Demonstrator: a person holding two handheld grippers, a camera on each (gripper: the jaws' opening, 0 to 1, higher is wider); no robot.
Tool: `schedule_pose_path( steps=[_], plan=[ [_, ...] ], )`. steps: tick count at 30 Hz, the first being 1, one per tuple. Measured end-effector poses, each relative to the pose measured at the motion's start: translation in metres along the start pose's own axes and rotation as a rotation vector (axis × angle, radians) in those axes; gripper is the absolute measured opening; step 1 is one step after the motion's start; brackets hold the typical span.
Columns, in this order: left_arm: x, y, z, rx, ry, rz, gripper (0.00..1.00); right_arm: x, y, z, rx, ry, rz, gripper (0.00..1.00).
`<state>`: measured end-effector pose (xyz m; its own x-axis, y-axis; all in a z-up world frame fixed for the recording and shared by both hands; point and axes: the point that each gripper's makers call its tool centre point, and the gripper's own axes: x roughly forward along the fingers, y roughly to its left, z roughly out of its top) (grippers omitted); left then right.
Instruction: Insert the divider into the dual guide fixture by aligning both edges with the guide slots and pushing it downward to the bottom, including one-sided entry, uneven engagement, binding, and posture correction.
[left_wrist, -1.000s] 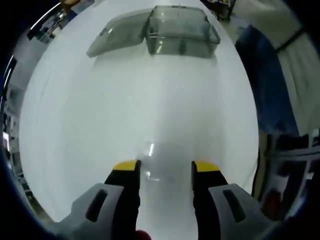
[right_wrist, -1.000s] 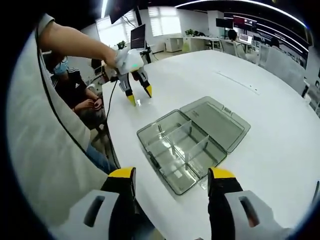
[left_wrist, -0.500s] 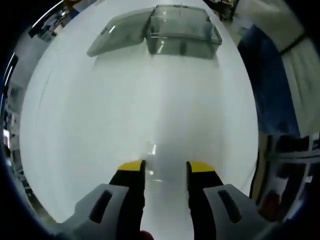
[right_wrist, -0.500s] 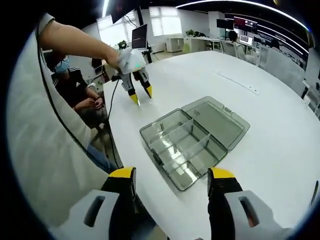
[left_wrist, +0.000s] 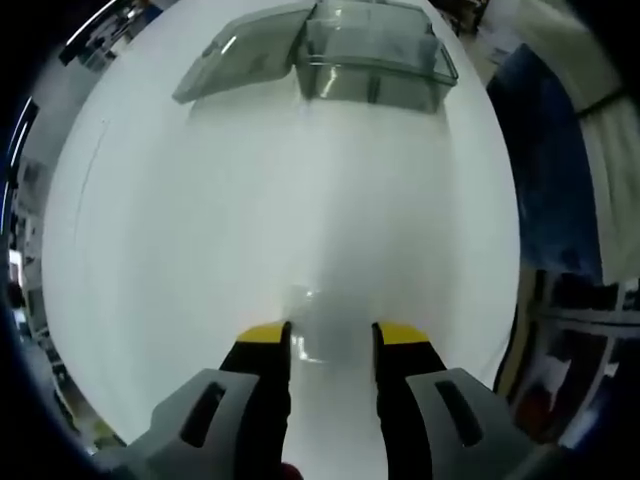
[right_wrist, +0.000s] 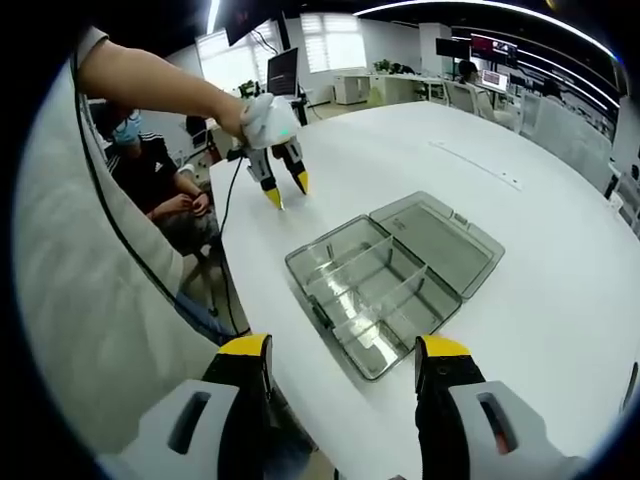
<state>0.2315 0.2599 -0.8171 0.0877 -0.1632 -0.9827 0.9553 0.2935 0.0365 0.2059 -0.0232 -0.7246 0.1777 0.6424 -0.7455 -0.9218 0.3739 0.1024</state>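
Observation:
A small clear divider sits between the yellow-tipped jaws of my left gripper, which is shut on it low over the white table. Far ahead stands the smoky clear compartment box, its lid folded open to the left. In the right gripper view the same box lies open with its lid to the right and fixed partitions inside. My right gripper hangs open above the box's near corner, holding nothing. Beyond the box, the left gripper is held by a person's hand.
The table edge runs close to the box's left side. A seated person is just past that edge. A thin strip lies on the far tabletop. Desks and monitors stand behind. A blue panel is off the table's right.
The left jaws have closed in on the clear divider since a second ago. The left gripper has shifted slightly toward the box. The right gripper stays open, with its view barely shifted.

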Motion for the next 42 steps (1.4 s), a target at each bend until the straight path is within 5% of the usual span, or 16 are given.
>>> schedule_pose_path(
  steps=[22,42],
  plan=[
    [-0.001,0.0,-0.003,-0.108,0.058,0.016,0.28,-0.01,-0.009,-0.002,-0.005,-0.016,-0.008,0.54],
    [-0.004,-0.003,-0.007,-0.216,0.031,0.047,0.27,-0.016,-0.015,-0.007,-0.007,-0.019,-0.01,0.54]
  ],
)
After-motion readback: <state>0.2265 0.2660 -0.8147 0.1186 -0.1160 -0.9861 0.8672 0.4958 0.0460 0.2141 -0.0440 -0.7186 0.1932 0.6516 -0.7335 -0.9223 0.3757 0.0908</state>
